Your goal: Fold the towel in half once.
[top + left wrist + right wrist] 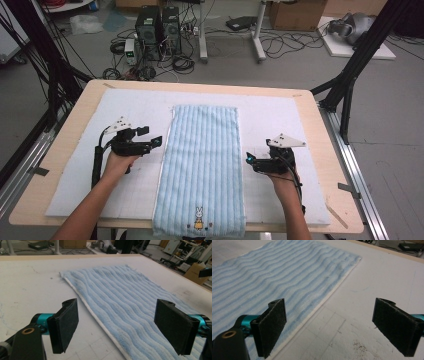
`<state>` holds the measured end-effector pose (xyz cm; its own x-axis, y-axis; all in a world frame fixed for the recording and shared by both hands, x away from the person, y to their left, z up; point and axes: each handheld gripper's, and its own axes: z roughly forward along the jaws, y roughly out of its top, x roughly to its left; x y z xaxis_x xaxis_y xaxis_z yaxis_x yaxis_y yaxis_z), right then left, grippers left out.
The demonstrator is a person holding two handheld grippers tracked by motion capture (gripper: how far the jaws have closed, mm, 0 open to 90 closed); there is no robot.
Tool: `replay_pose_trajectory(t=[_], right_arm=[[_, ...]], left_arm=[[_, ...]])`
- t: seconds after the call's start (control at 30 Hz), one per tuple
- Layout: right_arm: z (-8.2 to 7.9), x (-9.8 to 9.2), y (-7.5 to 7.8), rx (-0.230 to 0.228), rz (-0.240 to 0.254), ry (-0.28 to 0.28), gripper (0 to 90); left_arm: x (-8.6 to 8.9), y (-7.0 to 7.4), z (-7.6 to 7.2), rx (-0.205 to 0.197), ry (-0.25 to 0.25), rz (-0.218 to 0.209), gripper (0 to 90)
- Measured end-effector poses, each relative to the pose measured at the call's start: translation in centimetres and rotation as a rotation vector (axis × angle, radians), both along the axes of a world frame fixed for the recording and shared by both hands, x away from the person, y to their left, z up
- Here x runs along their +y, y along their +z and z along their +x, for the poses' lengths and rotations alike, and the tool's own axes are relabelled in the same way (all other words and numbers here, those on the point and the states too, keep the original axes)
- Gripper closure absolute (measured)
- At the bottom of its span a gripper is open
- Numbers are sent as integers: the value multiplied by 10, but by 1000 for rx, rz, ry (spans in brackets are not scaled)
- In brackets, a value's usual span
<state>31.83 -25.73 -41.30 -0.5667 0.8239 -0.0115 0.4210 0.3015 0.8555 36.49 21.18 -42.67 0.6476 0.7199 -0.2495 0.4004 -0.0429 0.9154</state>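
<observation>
The left gripper (156, 139) sits just left of a light blue striped towel (201, 165), jaws wide apart and holding nothing. The right gripper (248, 159), equally wide and empty, sits just right of it. The towel lies flat along the middle of a white mat (275, 115) on the table (80, 110), its near end overhanging the edge.

Floor: grey floor (395, 125) lay strewn with cables (150, 65); computer towers (159, 27) stood
Furniture: wooden table (325, 130) carried a white mat (280, 115)
</observation>
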Motion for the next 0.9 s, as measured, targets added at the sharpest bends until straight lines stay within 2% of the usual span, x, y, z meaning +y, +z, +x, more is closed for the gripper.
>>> replay_pose_trajectory(t=[0.13, 0.33, 0.57, 0.67, 0.77, 0.83, 0.9], right_arm=[[0, 0, 0, 5, 12, 0, 113], [0, -2, -1, 4, 11, -1, 113], [0, 0, -1, 12, 19, 7, 113], [0, 0, -1, 13, 29, 7, 113], [0, 1, -1, 16, 38, 8, 113], [0, 1, 0, 13, 40, 12, 113], [0, 1, 0, 13, 54, 10, 113]], left_arm=[[-3, 5, 8, 3, 15, 16, 196], [-11, 14, 28, 28, 27, 1, 201], [-24, 24, 50, 46, 55, 41, 215], [-29, 24, 59, 55, 58, 64, 218], [-35, 21, 70, 86, 64, 90, 224], [-38, 17, 76, 97, 69, 84, 231], [-42, 12, 82, 110, 69, 113, 227]])
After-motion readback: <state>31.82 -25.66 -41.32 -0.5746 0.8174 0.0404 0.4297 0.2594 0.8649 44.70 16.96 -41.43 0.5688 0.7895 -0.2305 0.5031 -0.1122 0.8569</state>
